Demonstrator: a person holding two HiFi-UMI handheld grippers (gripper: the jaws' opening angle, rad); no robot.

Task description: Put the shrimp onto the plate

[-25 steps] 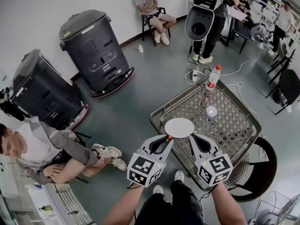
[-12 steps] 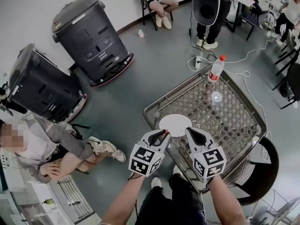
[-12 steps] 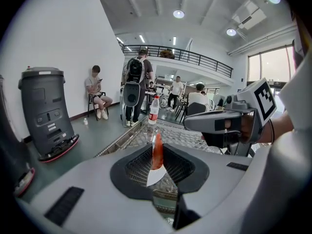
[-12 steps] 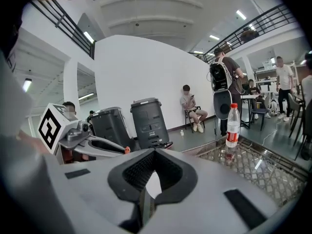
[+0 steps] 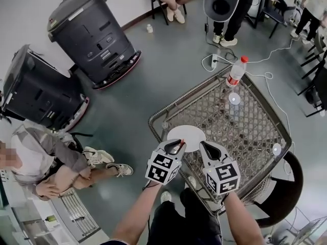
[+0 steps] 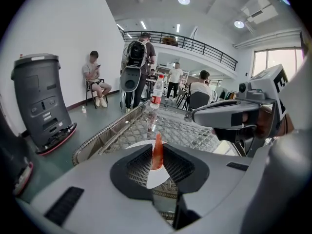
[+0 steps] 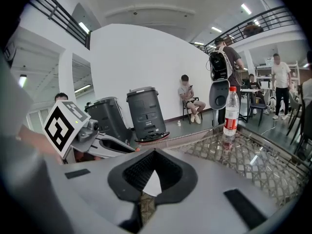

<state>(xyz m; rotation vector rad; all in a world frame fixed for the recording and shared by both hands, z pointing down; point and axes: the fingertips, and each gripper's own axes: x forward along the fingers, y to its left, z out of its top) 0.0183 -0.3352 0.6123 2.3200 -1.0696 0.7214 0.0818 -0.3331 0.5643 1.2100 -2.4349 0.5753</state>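
Both tongs have crept forward over the last second. The left tongs [image 5: 179,145] now reach in over the near rim of the round white plate [image 5: 186,133], where before they stopped just short of it. From where I stand, they are clenched on the slim orange-red shrimp [image 6: 157,151], which stands upright between the ribbed pads, its pointed end sticking up past them. The shrimp hangs above the plate at about 7 o'clock on its rim. I cannot tell whether it touches the plate.

The right tongs [image 5: 203,145] are pressed together with nothing between them. They sit just beside the left pair at roughly 5 o'clock on the plate, tips angled inward, and a sliver of white plate shows through the gap behind them.

The plate rests near the 9 o'clock corner of the square glass-topped table with a woven wicker frame [image 5: 245,131]. A clear plastic bottle with a red cap and label [image 5: 235,73] stands upright at the 12 o'clock corner, well apart from the plate. Two dark grey wheeled machines [image 5: 91,34] are parked on the floor off toward 10 o'clock.
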